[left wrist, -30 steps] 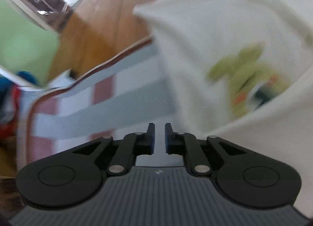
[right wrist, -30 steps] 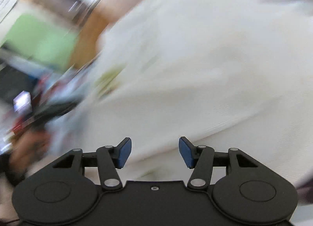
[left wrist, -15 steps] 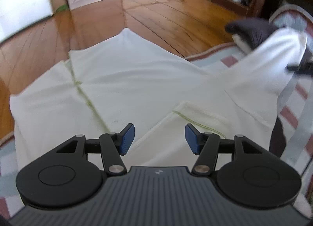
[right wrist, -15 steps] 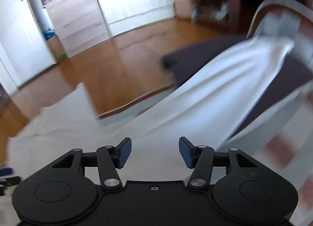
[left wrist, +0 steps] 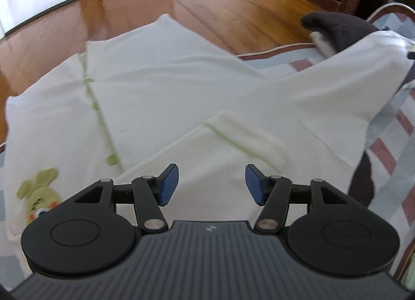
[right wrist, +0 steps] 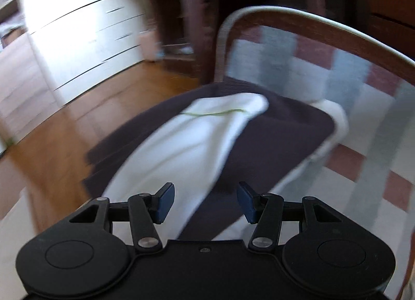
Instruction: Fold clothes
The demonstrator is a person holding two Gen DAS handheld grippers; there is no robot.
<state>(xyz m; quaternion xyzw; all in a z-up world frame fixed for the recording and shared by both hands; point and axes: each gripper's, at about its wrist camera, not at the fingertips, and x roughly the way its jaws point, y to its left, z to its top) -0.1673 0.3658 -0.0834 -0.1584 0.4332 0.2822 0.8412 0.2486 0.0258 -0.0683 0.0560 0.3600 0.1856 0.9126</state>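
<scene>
A cream white garment (left wrist: pixel 160 92) with green stitching and a small embroidered green animal (left wrist: pixel 39 193) lies spread flat on the striped rug. One sleeve is folded across its front, just ahead of my left gripper (left wrist: pixel 212 185), which hovers open above the cloth with nothing between its blue pads. The other sleeve (right wrist: pixel 197 139) stretches out over a dark folded garment (right wrist: pixel 272 141). My right gripper (right wrist: pixel 205 203) stands open above that sleeve, holding nothing.
A rug with red, grey and white checks (right wrist: pixel 363 87) lies under the clothes on a glossy wooden floor (left wrist: pixel 207 6). The dark garment (left wrist: pixel 334 27) sits at the rug's far right. White drawers (right wrist: pixel 85 38) and dark furniture stand behind.
The left gripper went from shut to open and swung over the spread white garment. The right gripper swept away from the garment's body to the outstretched sleeve on the dark garment.
</scene>
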